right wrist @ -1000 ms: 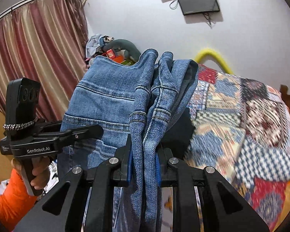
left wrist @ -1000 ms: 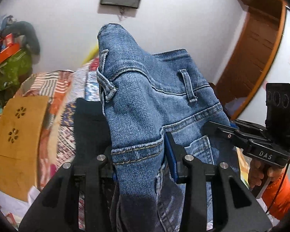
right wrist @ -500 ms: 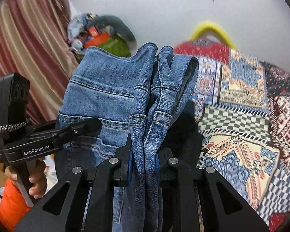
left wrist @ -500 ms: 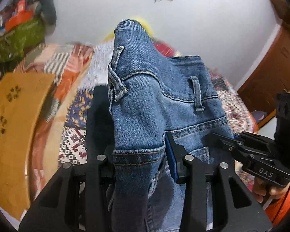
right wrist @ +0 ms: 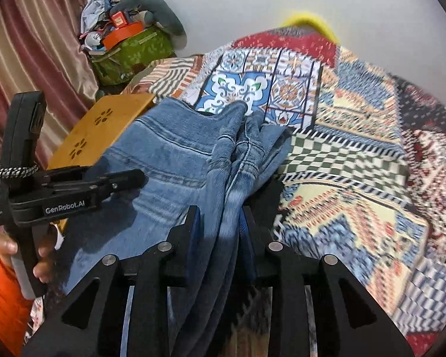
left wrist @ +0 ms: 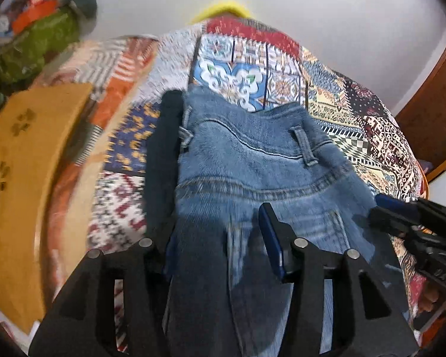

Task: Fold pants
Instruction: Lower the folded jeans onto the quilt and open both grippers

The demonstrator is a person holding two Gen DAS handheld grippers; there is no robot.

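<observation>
Blue denim jeans (left wrist: 252, 166) are held up by the waistband between both grippers over a patchwork bedspread (left wrist: 246, 68). My left gripper (left wrist: 220, 238) is shut on one end of the waistband, with a belt loop and back pocket showing. My right gripper (right wrist: 220, 217) is shut on the bunched other end of the jeans (right wrist: 169, 154). The right gripper shows at the right edge of the left wrist view (left wrist: 413, 217). The left gripper shows at the left of the right wrist view (right wrist: 74, 190). The legs hang below, out of sight.
The bedspread (right wrist: 342, 148) fills the space ahead. A dark folded garment (left wrist: 163, 160) lies on it under the jeans. A yellow wooden board (left wrist: 23, 184) stands at the left. A green bag with clutter (right wrist: 128, 47) and a curtain (right wrist: 29, 47) are far left. A wooden door (left wrist: 431, 113) is right.
Both grippers have tilted down and moved toward the bed with the jeans. The waistband, which stood upright against the wall, now leans forward over the bedspread.
</observation>
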